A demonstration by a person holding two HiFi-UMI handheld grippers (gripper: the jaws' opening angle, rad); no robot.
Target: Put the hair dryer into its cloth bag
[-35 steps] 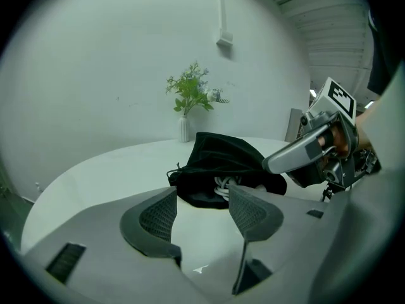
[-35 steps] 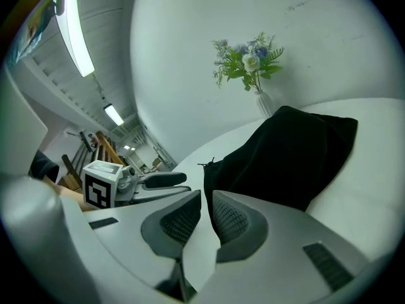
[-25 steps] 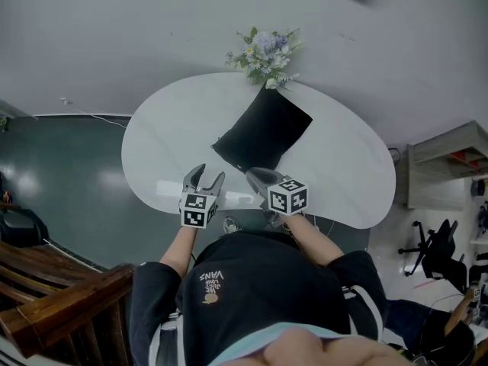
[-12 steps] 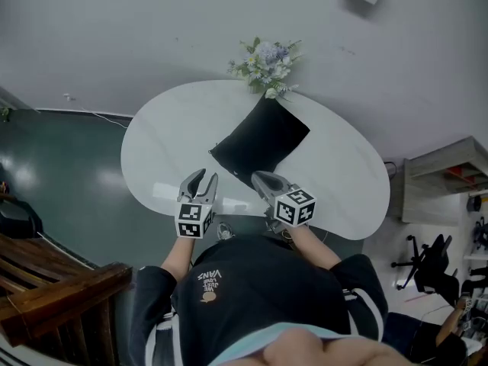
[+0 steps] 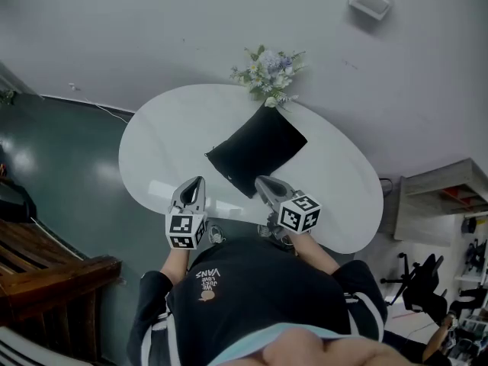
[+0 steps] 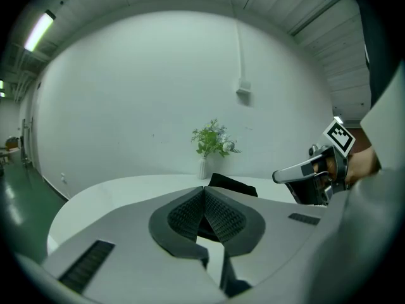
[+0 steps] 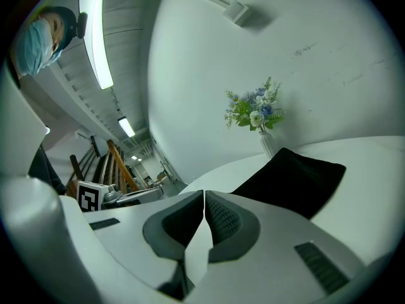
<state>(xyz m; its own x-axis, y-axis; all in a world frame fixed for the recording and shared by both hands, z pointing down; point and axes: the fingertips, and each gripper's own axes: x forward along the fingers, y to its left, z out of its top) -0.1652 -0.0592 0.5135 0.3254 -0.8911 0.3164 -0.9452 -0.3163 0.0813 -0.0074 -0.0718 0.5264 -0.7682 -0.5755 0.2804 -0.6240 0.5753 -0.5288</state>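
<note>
A black cloth bag point(image 5: 257, 149) lies flat on the white oval table point(image 5: 168, 136), also seen as the bag point(image 7: 294, 179) and the bag point(image 6: 233, 184). No hair dryer shows in any view. My left gripper point(image 5: 197, 182) hovers over the table's near edge, left of the bag; its jaws have just been closing and now meet with nothing between them point(image 6: 204, 192). My right gripper point(image 5: 263, 183) hangs just short of the bag's near corner, shut and empty point(image 7: 204, 198). Neither touches the bag.
A small vase of flowers point(image 5: 268, 73) stands at the table's far edge behind the bag. A grey shelf unit point(image 5: 438, 204) and an office chair point(image 5: 418, 290) are to the right, and a wooden railing point(image 5: 46, 269) to the left. A white wall lies beyond.
The left gripper's jaws went from spread wide to closed. Both grippers rose and drew slightly back toward the person. The bag has not moved.
</note>
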